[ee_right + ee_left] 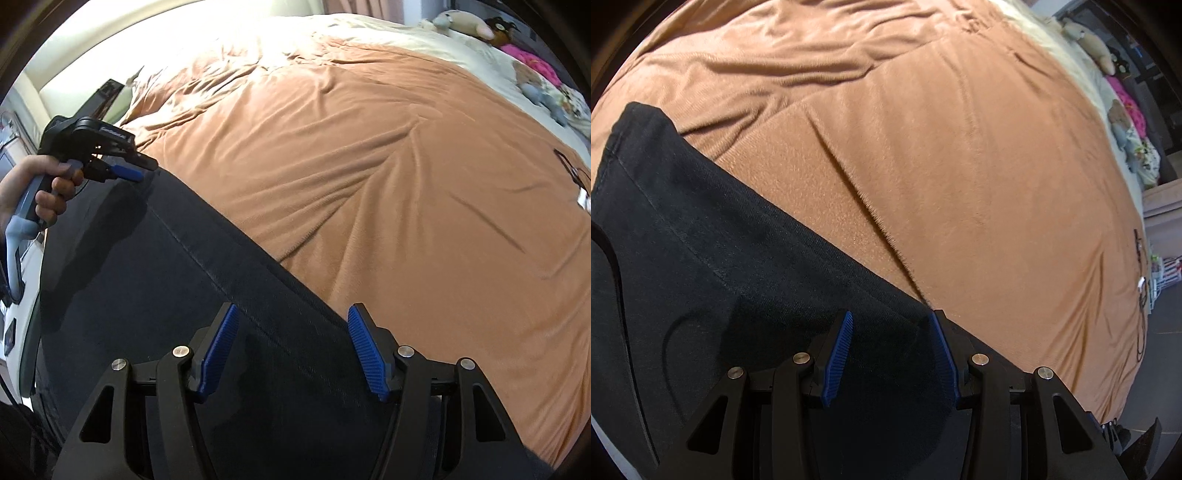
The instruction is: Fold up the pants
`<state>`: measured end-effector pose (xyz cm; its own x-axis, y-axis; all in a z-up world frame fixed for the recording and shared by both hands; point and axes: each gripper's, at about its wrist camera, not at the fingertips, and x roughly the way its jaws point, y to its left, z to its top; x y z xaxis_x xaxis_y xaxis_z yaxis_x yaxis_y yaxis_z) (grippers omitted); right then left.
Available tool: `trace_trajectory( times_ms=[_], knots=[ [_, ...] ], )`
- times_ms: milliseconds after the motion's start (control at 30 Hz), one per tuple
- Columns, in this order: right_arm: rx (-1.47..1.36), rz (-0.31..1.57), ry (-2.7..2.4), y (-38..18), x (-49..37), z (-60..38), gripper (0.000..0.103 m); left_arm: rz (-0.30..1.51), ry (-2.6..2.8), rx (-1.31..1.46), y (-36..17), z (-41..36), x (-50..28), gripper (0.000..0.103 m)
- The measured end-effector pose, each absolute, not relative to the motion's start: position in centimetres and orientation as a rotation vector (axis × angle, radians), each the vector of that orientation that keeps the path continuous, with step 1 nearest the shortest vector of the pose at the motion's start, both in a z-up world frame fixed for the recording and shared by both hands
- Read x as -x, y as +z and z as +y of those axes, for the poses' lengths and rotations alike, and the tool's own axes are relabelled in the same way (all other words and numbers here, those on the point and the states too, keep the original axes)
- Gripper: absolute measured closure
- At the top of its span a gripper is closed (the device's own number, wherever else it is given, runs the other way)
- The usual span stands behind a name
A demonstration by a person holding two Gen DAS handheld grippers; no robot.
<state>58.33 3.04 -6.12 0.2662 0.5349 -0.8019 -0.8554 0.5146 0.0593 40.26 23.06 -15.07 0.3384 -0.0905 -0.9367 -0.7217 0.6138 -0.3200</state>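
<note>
**Dark pants on a tan-covered bed, both hand-held grippers above the cloth**

Tan bedding is spread across a wide bed in both views, creased toward its far side, with cream bedding beyond it and soft toys lined along the far edge. The dark pants are laid along the near side of the bed, their straight edge running diagonally across each picture.

Only in the right wrist view is the left hand-held gripper seen from outside: it is gripped by a hand at the far end of the pants, its blue pads held at the corner of the cloth. Whether the cloth is touched there cannot be told. A stitched seam is also shown running down the pants toward the right hand-held gripper.

In the left wrist view the left hand-held gripper is seen partly open over the pants' edge, with dark fabric between and below the pads but no pinch visible. A curved pocket seam is shown only here.

The right hand-held gripper is held moderately wide above the pants, nothing clamped.

White lettering on the left tool's body is too blurred to be read.
</note>
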Motion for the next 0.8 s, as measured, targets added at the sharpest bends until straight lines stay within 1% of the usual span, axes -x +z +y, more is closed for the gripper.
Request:
trace_trajectory(
  times_ms=[100, 167, 200, 233, 267, 333, 400, 433, 467, 500, 567, 633, 700, 767, 800],
  knots=[
    [0.43, 0.859, 1.014, -6.1, -58.7, 3.6, 0.043, 1.176, 0.493, 0.849, -15.2, 23.4, -40.3, 0.057],
    [0.434, 0.856, 1.037, -6.2, -58.9, 3.8, 0.043, 1.184, 0.503, 0.838, -15.3, 23.4, -40.3, 0.061],
    [0.447, 0.853, 1.047, -6.3, -58.8, 4.2, 0.043, 1.189, 0.517, 0.826, -15.3, 23.4, -40.3, 0.07],
    [0.46, 0.85, 1.053, -6.4, -58.8, 4.4, 0.047, 1.194, 0.532, 0.813, -15.3, 23.5, -40.3, 0.08],
    [0.475, 0.853, 1.061, -6.6, -58.8, 4.7, 0.054, 1.197, 0.539, 0.811, -15.4, 23.6, -40.2, 0.084],
    [0.504, 0.866, 1.071, -7.0, -58.8, 5.4, 0.06, 1.199, 0.531, 0.812, -15.4, 23.9, -40.0, 0.096],
    [0.527, 0.872, 1.071, -7.6, -58.8, 6.0, 0.062, 1.196, 0.519, 0.801, -15.2, 24.0, -39.8, 0.099],
    [0.534, 0.872, 1.07, -7.7, -58.8, 6.0, 0.07, 1.189, 0.515, 0.798, -15.1, 23.9, -39.6, 0.1],
    [0.537, 0.876, 1.068, -7.8, -58.9, 6.1, 0.075, 1.179, 0.512, 0.793, -14.9, 23.8, -39.3, 0.1],
    [0.533, 0.879, 1.067, -8.0, -58.9, 6.0, 0.076, 1.173, 0.51, 0.788, -14.7, 23.7, -39.3, 0.101],
    [0.532, 0.882, 1.068, -7.9, -58.8, 6.0, 0.086, 1.153, 0.503, 0.781, -14.2, 23.5, -38.7, 0.101],
    [0.539, 0.881, 1.074, -7.7, -58.6, 5.7, 0.091, 1.134, 0.493, 0.786, -13.8, 23.6, -38.0, 0.101],
    [0.551, 0.872, 1.073, -7.3, -58.1, 5.5, 0.091, 1.114, 0.484, 0.797, -13.3, 23.7, -37.4, 0.102],
    [0.558, 0.86, 1.068, -6.9, -57.7, 5.2, 0.1, 1.094, 0.475, 0.804, -12.8, 23.6, -37.0, 0.102],
    [0.568, 0.849, 1.056, -6.9, -57.4, 5.2, 0.102, 1.086, 0.472, 0.807, -12.6, 23.5, -36.8, 0.102]
  ],
)
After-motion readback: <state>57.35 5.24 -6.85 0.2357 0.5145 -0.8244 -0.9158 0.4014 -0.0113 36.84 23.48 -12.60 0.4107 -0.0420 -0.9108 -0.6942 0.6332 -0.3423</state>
